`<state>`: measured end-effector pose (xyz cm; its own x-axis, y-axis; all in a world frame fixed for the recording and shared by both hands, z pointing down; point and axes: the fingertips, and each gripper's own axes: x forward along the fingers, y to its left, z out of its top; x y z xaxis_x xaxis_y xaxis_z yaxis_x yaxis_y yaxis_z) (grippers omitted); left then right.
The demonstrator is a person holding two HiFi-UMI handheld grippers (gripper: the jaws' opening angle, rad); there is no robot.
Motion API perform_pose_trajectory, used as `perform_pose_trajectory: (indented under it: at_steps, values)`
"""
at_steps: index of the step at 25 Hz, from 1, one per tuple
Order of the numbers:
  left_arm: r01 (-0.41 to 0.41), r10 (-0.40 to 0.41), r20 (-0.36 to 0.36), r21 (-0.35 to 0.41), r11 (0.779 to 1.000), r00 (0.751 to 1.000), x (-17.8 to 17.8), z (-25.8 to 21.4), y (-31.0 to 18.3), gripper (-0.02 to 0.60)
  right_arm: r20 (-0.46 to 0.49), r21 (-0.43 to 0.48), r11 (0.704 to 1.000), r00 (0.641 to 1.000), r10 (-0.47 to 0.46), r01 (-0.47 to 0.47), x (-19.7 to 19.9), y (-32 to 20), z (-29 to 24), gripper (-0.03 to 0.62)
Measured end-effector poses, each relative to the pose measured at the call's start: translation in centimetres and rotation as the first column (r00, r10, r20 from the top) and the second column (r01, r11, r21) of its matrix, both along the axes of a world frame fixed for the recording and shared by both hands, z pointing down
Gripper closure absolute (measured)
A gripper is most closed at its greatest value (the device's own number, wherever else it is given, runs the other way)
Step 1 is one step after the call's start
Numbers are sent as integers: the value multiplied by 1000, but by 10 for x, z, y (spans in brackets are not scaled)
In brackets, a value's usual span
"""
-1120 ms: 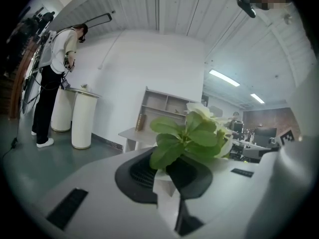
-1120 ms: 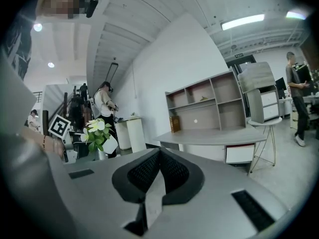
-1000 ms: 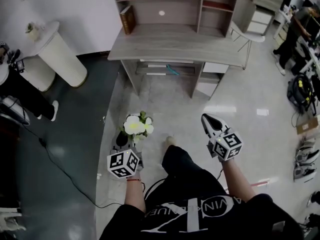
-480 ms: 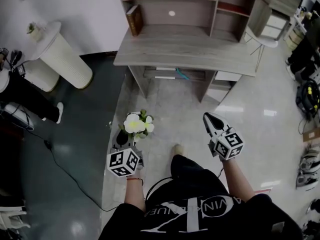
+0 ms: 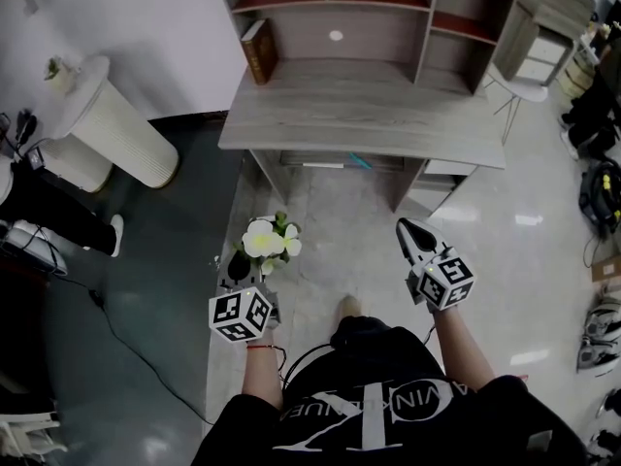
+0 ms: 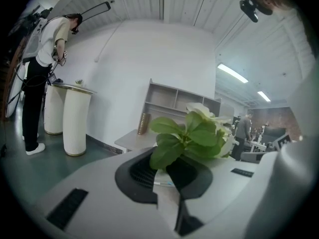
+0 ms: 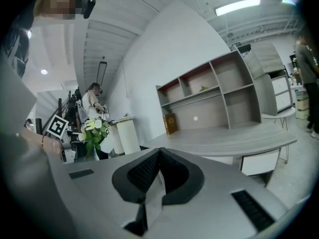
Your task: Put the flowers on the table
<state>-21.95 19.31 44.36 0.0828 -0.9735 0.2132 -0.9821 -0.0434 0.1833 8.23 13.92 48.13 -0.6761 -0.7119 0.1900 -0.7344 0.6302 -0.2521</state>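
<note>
A small bunch of white flowers (image 5: 264, 241) with green leaves stands up from my left gripper (image 5: 243, 268), which is shut on its base. In the left gripper view the leaves (image 6: 192, 133) rise right out of the closed jaws of my left gripper (image 6: 172, 169), hiding the stem. My right gripper (image 5: 411, 235) hangs at the same height to the right, shut with nothing in it (image 7: 158, 156); the flowers (image 7: 94, 128) show at its left. The grey wooden table (image 5: 359, 115) stands ahead, beyond both grippers.
Shelves (image 5: 388, 13) rise from the back of the table, with a brown book (image 5: 257, 51) leaning at their left. A white ribbed pedestal (image 5: 116, 124) stands at the left, with a person (image 5: 39, 202) beside it. A cable (image 5: 126, 328) runs over the dark floor.
The table has come closer and more square-on in the head view as the person steps forward. Both grippers keep their hold and place in the picture.
</note>
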Motion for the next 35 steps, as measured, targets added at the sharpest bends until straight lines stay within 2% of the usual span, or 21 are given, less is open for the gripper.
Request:
perform_pose_trajectory:
  at_steps: [8,14,20,35]
  values:
    - [-24,24,8,30,999,1000,-6,-9,-71,534,20,11,1000,1000,16,-17,-8,-60,-1,583]
    - [-55,55,6,14,998,998,6,-3,-100,534,15,-1,999,999,35,-35,2,-81,2,583]
    - [-85,84,25,22,996,996,10,-10,-119,534,58,-19,997,996,70,-69,11,-92,7,583]
    - [-91,91,29,-16,996,995,11,-1,-134,534,74,-53,998,997,36,-32,2,-102,18,583]
